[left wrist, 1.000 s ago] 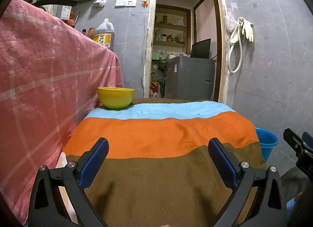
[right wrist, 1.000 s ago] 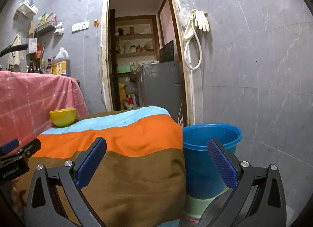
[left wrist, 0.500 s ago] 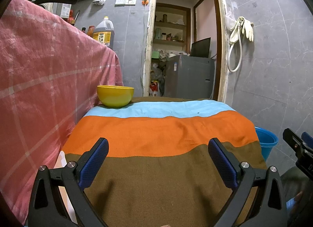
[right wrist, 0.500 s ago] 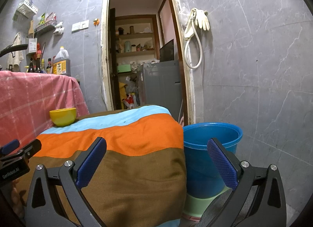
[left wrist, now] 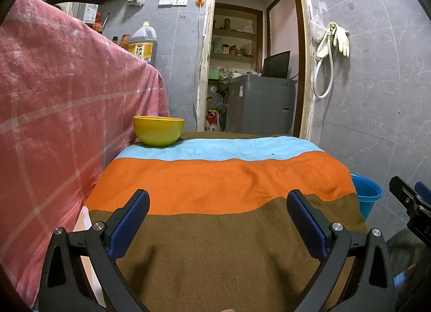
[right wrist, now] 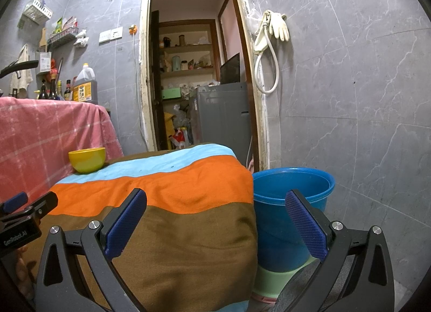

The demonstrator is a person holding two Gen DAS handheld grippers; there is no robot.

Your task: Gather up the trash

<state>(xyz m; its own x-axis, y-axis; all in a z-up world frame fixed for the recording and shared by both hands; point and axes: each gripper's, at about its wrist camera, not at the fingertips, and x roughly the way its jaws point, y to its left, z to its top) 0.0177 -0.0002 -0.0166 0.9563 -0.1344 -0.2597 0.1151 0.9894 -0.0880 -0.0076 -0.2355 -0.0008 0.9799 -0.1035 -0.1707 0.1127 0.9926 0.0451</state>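
A yellow bowl [left wrist: 159, 130] stands at the far left corner of a low table draped in a striped cloth [left wrist: 221, 177] of light blue, orange and brown; its inside is hidden. In the right wrist view the bowl [right wrist: 87, 160] sits far left. My left gripper [left wrist: 217, 204] hovers open over the brown stripe with nothing between its blue pads. A blue bucket [right wrist: 292, 199] stands on the floor just right of the table. My right gripper [right wrist: 215, 204] is open and empty, spanning the table's right edge and the bucket. No loose trash shows on the cloth.
A pink checked cloth [left wrist: 67, 102] covers a taller counter on the left, with an oil jug [left wrist: 142, 44] and bottles on top. Behind the table a doorway [left wrist: 253, 69] opens onto shelves and a grey appliance. Gloves and a hose [right wrist: 269, 42] hang on the right wall.
Both grippers have stayed open and almost still; the views shift only slightly.
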